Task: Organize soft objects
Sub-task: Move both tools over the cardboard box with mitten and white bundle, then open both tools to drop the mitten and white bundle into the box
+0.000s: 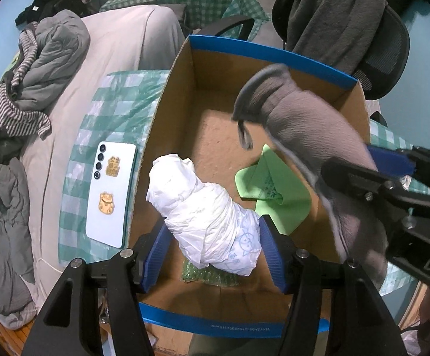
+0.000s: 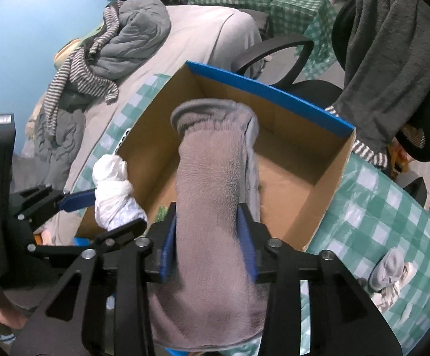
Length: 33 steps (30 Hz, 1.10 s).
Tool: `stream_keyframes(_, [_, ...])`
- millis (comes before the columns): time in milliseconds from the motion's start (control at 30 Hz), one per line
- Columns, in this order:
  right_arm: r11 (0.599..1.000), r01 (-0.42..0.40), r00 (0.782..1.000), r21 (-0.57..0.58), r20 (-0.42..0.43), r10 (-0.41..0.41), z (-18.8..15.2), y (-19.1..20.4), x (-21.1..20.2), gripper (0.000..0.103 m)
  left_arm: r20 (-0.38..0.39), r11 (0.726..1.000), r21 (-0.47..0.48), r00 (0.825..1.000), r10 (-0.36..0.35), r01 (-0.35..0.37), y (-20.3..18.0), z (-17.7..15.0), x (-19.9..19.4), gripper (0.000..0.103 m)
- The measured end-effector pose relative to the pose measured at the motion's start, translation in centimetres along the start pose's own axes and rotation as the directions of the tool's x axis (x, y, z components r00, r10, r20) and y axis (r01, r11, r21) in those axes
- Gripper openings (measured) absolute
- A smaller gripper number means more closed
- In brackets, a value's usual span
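An open cardboard box point(image 1: 182, 95) with blue-edged rims stands on a green checked cloth; it also shows in the right wrist view point(image 2: 327, 195). My left gripper point(image 1: 212, 237) is shut on a white crumpled plastic bundle point(image 1: 203, 207) and holds it over the box's near left part. The bundle also shows in the right wrist view point(image 2: 111, 190). My right gripper point(image 2: 209, 231) is shut on a grey fuzzy sock point(image 2: 212, 195) and holds it over the box; the sock also shows in the left wrist view point(image 1: 309, 136). A green folded cloth point(image 1: 274, 190) lies on the box floor.
A white phone point(image 1: 111, 195) lies on the checked cloth left of the box. A bed with grey and striped clothes point(image 1: 37, 68) is at the left. An office chair draped with a dark blanket point(image 2: 392, 68) stands behind the box. Small balled socks point(image 2: 389, 270) lie on the cloth at right.
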State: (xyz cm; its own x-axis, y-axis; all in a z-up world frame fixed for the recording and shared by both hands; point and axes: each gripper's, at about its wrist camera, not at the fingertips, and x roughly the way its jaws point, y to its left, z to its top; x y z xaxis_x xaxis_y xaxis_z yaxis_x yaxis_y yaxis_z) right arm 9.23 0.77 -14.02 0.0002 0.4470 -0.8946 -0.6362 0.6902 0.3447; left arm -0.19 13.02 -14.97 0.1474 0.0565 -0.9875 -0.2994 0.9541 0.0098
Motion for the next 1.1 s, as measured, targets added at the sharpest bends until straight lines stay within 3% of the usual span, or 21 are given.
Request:
stream_keyframes(200, [1.000, 0.013, 1.000, -0.012, 0.026, -0.012, 0.1, 0.2, -1.1, 0.057, -0.002, 1.000, -0.013, 1.000, 0.004, -0.004, 0.2, -0.3, -0.5, 0.062])
stream_keyframes(567, [0.999, 0.040, 0.998, -0.018, 0.043, -0.039, -0.7, -0.5, -3.0, 0.060, 0.027, 0.999, -0.033, 1.000, -0.003, 0.004, -0.6, -0.8, -2.3, 0.066])
stream_keyframes(1100, [0.995, 0.081, 0.993, 0.050, 0.085, -0.085, -3.7, -4.3, -7.2, 0.062, 0.046, 0.999, 0.033, 0.998, -0.033, 0.032, -5.9, -1.3, -4.1, 0.070])
